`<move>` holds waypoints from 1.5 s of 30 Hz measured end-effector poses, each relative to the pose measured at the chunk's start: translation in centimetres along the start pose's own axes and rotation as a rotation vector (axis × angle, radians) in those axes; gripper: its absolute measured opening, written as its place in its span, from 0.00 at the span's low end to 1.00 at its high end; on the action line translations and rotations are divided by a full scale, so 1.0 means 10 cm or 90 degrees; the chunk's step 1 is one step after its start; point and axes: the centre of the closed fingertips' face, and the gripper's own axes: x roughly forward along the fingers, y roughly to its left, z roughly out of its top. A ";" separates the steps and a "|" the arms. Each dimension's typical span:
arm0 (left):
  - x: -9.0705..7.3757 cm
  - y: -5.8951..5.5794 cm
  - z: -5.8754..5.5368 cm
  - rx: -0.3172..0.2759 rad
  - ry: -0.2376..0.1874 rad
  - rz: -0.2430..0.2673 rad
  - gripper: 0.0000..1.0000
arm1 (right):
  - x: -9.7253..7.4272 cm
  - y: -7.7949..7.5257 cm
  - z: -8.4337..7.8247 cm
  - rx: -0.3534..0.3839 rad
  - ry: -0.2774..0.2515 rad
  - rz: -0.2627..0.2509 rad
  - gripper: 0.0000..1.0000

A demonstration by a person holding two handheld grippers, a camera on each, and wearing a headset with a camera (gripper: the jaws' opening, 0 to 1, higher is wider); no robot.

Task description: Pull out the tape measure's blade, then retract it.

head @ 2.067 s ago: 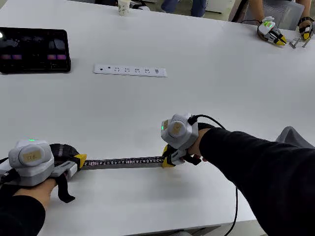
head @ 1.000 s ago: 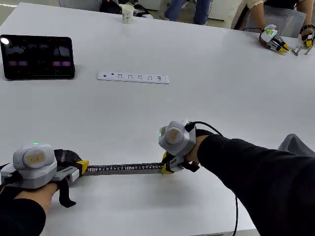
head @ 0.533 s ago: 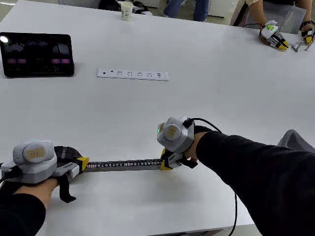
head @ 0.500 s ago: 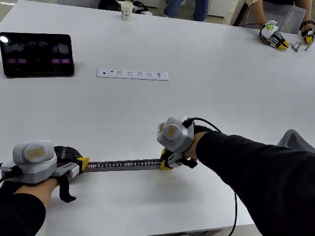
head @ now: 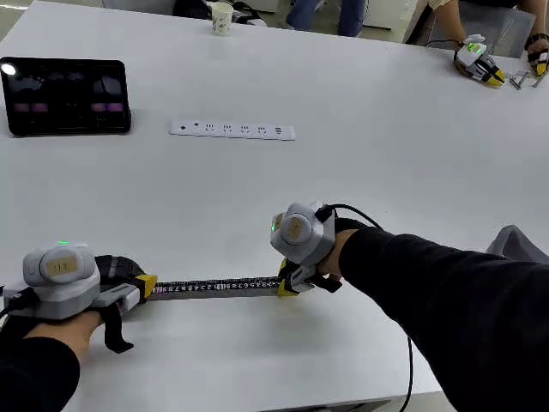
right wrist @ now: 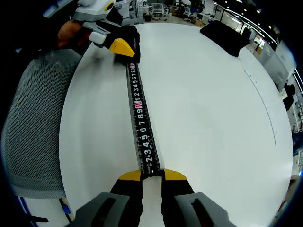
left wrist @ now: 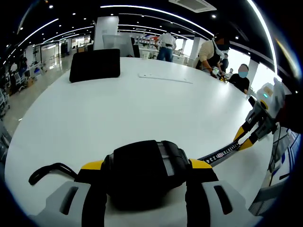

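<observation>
A black tape measure case rests on the white table at the near left, and my left gripper is shut on it. In the left gripper view the case sits between the yellow-tipped jaws. The blade lies flat on the table, running right to my right gripper, which is shut on the blade's end. Looking along the right gripper's jaws, the numbered blade stretches from the gripper to the case in the left gripper.
A black tablet lies at the far left, a white power strip in the middle and a paper cup at the far edge. Another person's grippers work at the far right. A grey mesh chair stands beside the near table edge.
The right gripper has edged slightly toward the left one with the blade end, so the exposed blade is a little shorter. The left gripper and case have stayed put.
</observation>
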 end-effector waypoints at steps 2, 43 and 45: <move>0.00 0.00 0.00 0.000 0.000 -0.001 0.62 | 0.00 0.00 0.01 -0.001 -0.001 0.000 0.11; 0.02 0.00 0.00 -0.008 0.006 -0.005 0.63 | 0.06 0.02 0.18 -0.031 -0.025 0.011 0.11; 0.02 0.00 0.00 -0.009 0.006 -0.006 0.63 | 0.07 0.02 0.20 -0.016 -0.028 0.009 0.11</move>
